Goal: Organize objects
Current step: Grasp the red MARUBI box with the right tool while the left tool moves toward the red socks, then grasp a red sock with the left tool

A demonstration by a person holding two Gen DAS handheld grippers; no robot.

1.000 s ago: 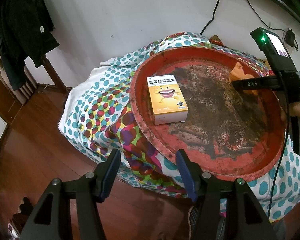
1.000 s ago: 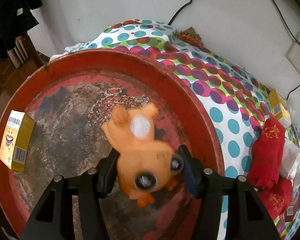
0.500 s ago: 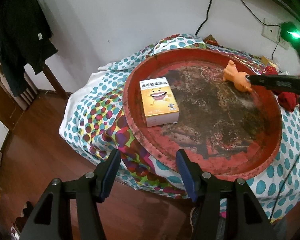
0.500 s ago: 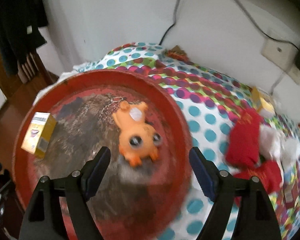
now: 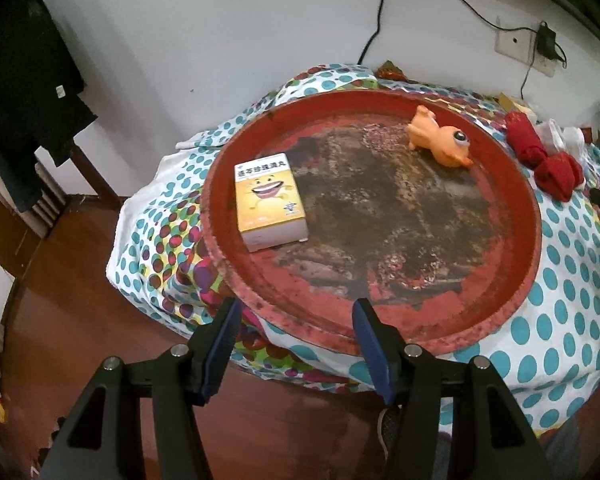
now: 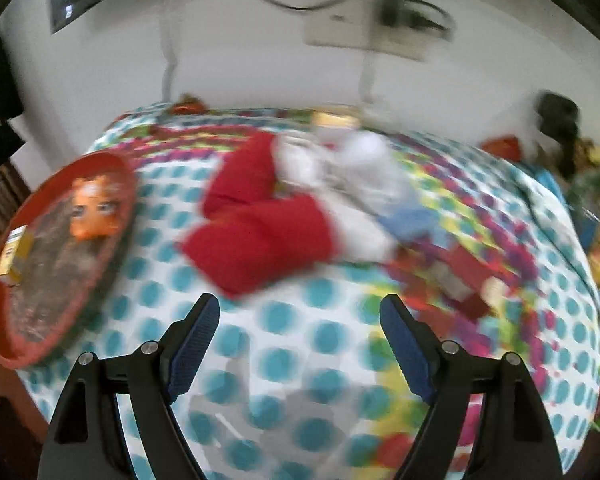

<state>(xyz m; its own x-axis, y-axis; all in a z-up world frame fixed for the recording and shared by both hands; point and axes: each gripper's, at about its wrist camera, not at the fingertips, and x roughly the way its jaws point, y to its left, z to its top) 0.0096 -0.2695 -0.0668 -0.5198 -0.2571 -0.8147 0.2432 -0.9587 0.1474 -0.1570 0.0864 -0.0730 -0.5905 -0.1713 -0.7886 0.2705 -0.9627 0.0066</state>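
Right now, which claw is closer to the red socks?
Right. The right claw hangs open just short of the red socks, over the dotted cloth. The left claw is open at the red tray's near rim, the tray between it and them.

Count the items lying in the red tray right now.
2: the yellow box near the left rim of the red tray, and the orange toy at its far right. Nothing appears hidden.

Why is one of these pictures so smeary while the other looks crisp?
Right wrist view: motion blur smears the red cloth and the dotted tablecloth. Left wrist view: sharp, the yellow box shows clearly, though fisheye distortion bends the red tray.
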